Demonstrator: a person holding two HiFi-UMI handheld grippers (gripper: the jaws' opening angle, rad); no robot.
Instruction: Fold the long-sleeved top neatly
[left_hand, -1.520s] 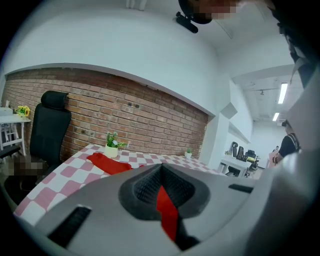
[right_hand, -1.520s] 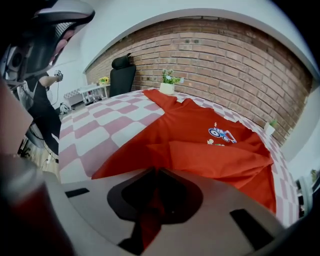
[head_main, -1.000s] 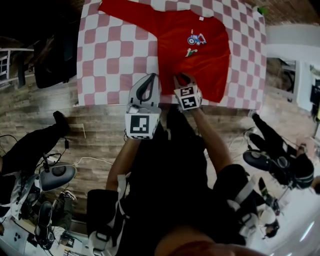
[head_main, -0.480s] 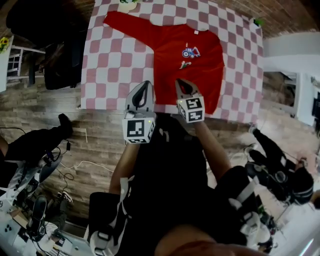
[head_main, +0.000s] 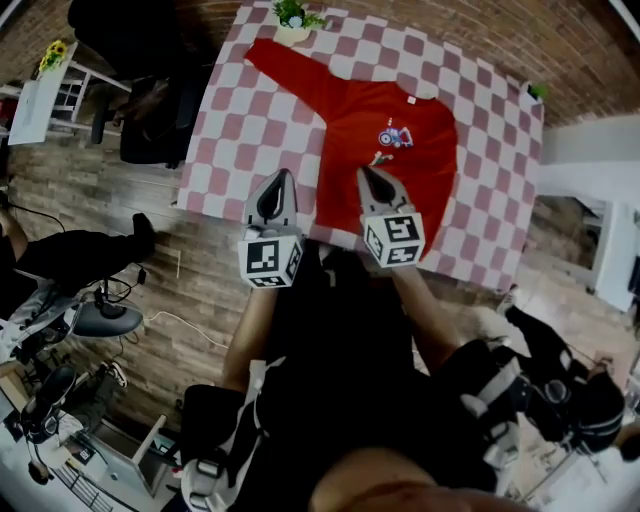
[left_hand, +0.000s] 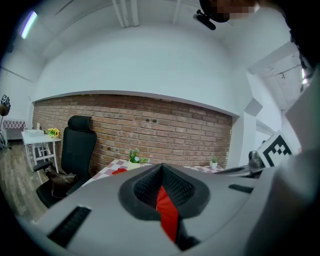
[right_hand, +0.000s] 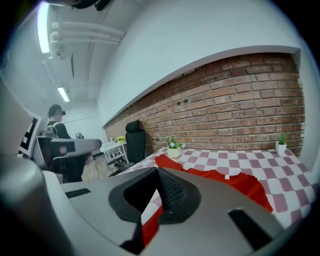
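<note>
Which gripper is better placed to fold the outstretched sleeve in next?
Left, probably: the sleeve stretches across the table to the left gripper's side, though its fingers are shut on the hem.

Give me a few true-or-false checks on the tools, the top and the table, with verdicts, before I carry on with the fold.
1. The left tool is empty. False: it is shut on red fabric of the top.
2. The right tool is shut on the top. True.
3. The top lies on a plain white cloth. False: the tablecloth is checked red and white.
4. One sleeve stretches out toward the potted plant at the far edge. True.
5. The top's print faces down. False: the print shows on the upper side.
</note>
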